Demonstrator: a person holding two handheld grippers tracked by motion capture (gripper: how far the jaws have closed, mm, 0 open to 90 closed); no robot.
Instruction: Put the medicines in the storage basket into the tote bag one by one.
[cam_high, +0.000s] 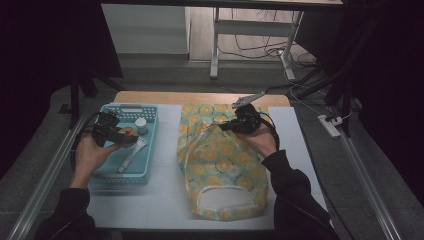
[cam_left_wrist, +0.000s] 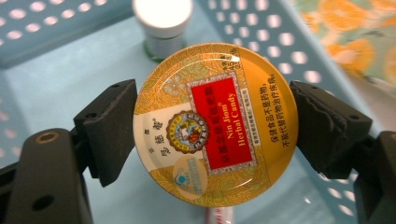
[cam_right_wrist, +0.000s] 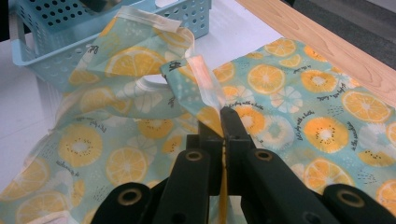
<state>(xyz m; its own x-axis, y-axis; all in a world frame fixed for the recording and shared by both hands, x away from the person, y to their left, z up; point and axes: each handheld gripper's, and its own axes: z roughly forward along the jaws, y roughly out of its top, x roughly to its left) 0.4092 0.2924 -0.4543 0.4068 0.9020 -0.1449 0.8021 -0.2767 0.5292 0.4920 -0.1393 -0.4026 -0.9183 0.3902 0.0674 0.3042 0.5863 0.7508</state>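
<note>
A table seen from above, with a person's two hands each working a pair of black tongs.

On the left, the left gripper (cam_high: 121, 136) hovers over a light blue perforated plastic basket (cam_high: 150, 150) that sits on the white tabletop (cam_high: 165, 200). Its jaws stand wide apart and clamp a round gold tin of herbal candy with a red label (cam_left_wrist: 215, 123) by its rim, one pad pressing on each side. The tin is lifted clear of the basket floor, lid facing the left gripper view. Just behind the tin, inside the basket, stands a small jar with a white cap (cam_left_wrist: 162, 21). A white tube (cam_high: 132, 155) lies on the basket floor under the gripper.

Right of the basket, a flat fabric bag printed with orange slices on pale teal (cam_high: 220, 160) is spread on the tabletop, its cut-out handle towards the person. The far end lies near a strip of bare wooden table edge (cam_high: 200, 97).

On the right, the right gripper (cam_high: 226, 126) has its jaws fully together, pinching the bag's cloth near the far opening. The pinched edge (cam_right_wrist: 201, 74) rises in a fold above the bag, and a raised flap leans against the basket wall.
</note>
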